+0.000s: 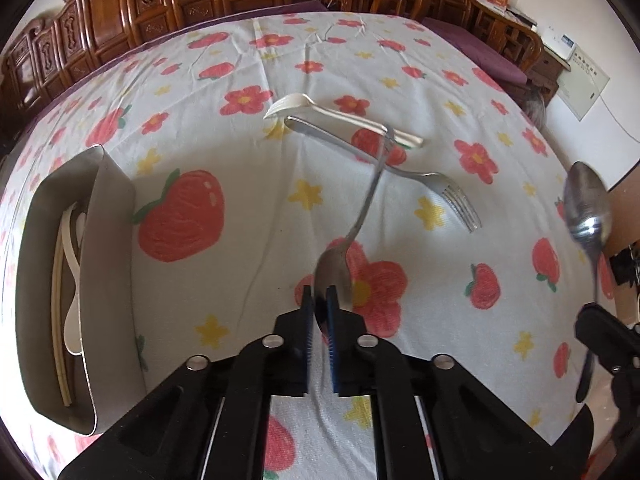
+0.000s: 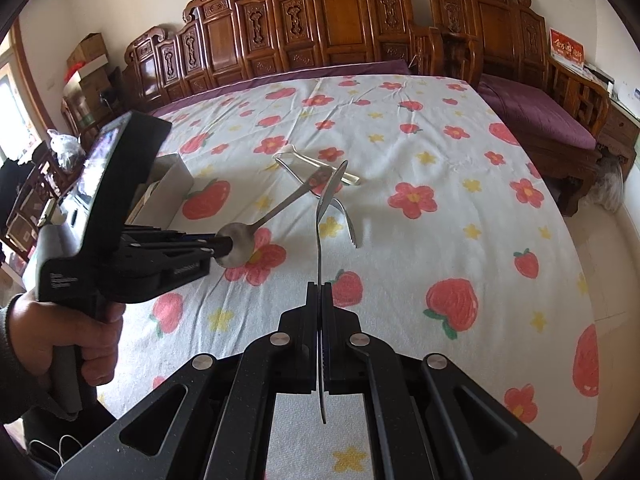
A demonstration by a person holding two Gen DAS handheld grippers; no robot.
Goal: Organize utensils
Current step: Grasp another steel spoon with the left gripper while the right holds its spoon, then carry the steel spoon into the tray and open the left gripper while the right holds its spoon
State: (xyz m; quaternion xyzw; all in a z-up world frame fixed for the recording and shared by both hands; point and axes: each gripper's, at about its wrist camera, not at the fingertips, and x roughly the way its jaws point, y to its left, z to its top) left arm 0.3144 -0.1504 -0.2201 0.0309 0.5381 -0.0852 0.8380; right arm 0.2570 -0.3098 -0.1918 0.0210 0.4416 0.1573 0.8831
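- Left gripper (image 1: 320,294) is clamped on a steel spoon's (image 1: 334,276) bowl; carry it level to the organizer box (image 1: 108,216), frame left.
- Right gripper (image 2: 320,290) pinches a second spoon (image 2: 325,216) by its handle.
- A steel fork (image 1: 440,184) and white plastic fork (image 1: 296,104) lie mid-frame.

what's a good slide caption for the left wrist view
Left tongs clamp a spoon by its bowl above the flowered cloth, a fork ahead, tray at left.
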